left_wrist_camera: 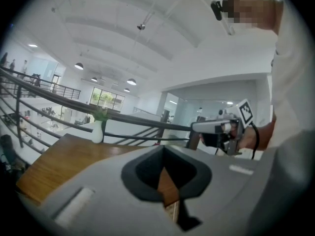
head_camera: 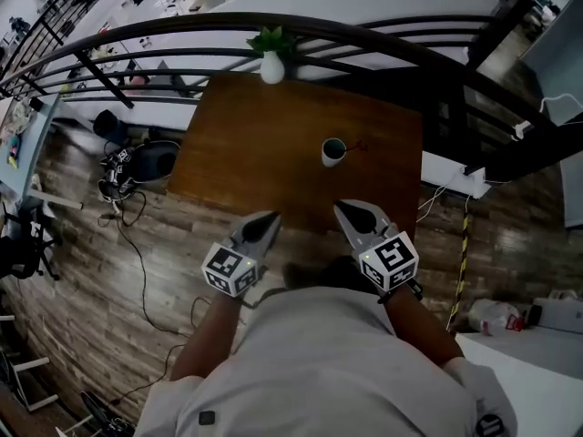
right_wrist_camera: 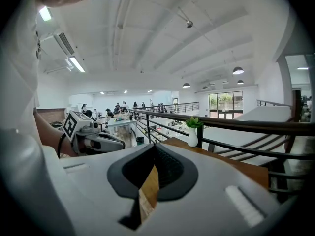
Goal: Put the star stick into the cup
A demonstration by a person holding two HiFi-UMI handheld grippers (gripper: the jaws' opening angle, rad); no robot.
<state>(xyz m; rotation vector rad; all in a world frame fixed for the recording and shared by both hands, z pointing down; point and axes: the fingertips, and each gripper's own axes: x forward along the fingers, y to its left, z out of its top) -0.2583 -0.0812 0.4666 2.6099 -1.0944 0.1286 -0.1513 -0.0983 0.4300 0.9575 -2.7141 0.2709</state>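
A white cup (head_camera: pixel 333 151) with a dark inside stands upright on the brown wooden table (head_camera: pixel 255 144), right of centre. Just right of it a small red item (head_camera: pixel 360 146) lies on the tabletop; it looks like the star stick, but is too small to tell its shape. My left gripper (head_camera: pixel 270 219) and right gripper (head_camera: pixel 342 208) hover side by side over the table's near edge, both shut and holding nothing. Both sit well short of the cup. In the left gripper view the jaws (left_wrist_camera: pixel 170 181) point over the table; the right gripper view shows its jaws (right_wrist_camera: pixel 147 181) likewise.
A white vase with a green plant (head_camera: pixel 271 60) stands at the table's far edge, against a dark railing (head_camera: pixel 383 39). Cables (head_camera: pixel 137 244) and a black bag lie on the wood floor at left. A white surface (head_camera: pixel 537 371) is at the lower right.
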